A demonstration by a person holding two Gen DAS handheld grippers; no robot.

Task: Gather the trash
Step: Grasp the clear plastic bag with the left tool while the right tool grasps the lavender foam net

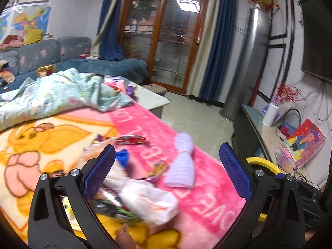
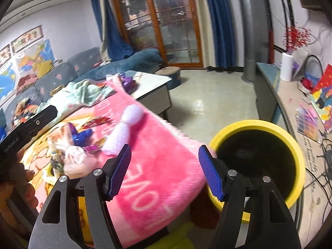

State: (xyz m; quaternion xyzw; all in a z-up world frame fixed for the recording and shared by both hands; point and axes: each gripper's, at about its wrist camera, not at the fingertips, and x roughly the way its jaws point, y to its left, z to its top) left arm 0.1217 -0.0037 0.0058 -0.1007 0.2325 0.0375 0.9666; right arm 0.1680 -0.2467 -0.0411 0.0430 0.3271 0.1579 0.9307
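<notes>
A pink and yellow blanket point(image 1: 197, 203) covers the table. On it lie a crumpled white bag point(image 1: 151, 201), a red wrapper point(image 1: 130, 140), a blue scrap point(image 1: 122, 156), small foil wrappers point(image 1: 159, 169) and a lilac knitted piece point(image 1: 182, 161). My left gripper point(image 1: 168, 170) is open above the white bag, empty. My right gripper point(image 2: 165, 171) is open and empty over the blanket's edge point(image 2: 161, 178), next to the yellow bin point(image 2: 257, 124) with a black inside. The white bag point(image 2: 75, 159) and lilac piece point(image 2: 126, 124) show left of it.
A crumpled light green cloth point(image 1: 58, 91) lies at the blanket's far end. A blue sofa point(image 1: 62, 56) stands behind. A low stool point(image 2: 168, 72) and a tall grey column point(image 1: 247, 66) stand on the tiled floor. A cluttered side counter point(image 2: 290, 101) runs along the right wall.
</notes>
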